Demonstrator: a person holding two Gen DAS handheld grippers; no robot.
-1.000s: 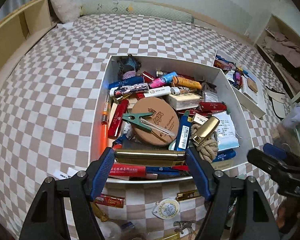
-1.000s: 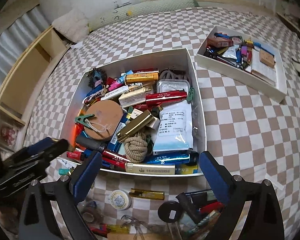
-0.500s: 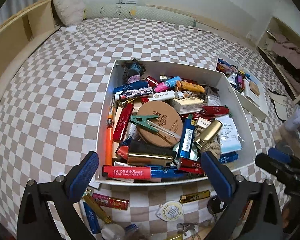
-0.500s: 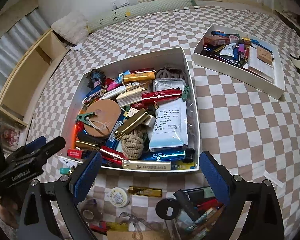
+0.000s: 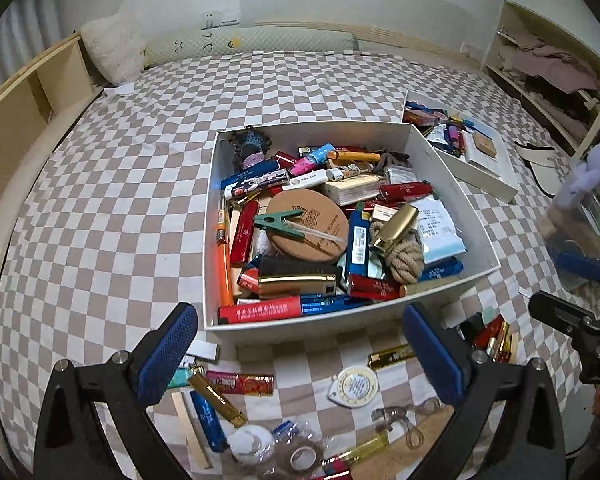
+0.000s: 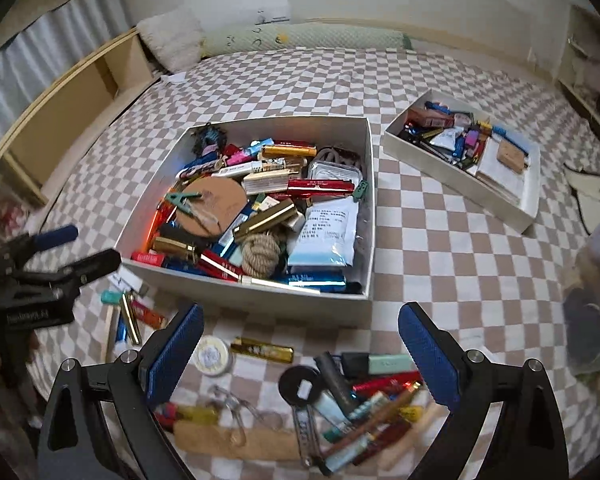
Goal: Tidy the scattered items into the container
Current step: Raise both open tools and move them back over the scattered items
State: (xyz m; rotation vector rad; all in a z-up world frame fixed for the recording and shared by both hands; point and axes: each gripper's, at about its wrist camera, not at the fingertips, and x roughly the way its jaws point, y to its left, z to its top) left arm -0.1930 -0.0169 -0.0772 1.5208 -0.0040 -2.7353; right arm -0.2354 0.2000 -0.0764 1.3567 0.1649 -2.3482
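A large white box (image 5: 284, 326) on the checked bedspread is packed with lighters, pens, a cork disc and a rope knot. A gold metal case (image 5: 296, 283) lies loose inside it near the front wall. My left gripper (image 5: 298, 332) stands wide open just in front of the box with nothing between its blue pads. My right gripper (image 6: 300, 332) is also wide open and holds nothing, in front of the same box (image 6: 260, 300). Scattered items lie under both: a gold bar (image 6: 262, 349), a round white tin (image 6: 212, 356), a black disc (image 6: 302, 385) and a heap of pens (image 6: 372, 400).
A smaller white box (image 6: 456, 176) with mixed items sits at the back right. More loose things lie near the front: a red packet (image 5: 240, 383), a tape roll (image 5: 302, 458), a cork piece (image 6: 228, 440). Wooden shelving (image 5: 28, 104) lines the left side.
The left gripper opened and let go of the gold case, which now lies in the box. Both grippers drew back and rose, so more scattered items show below.
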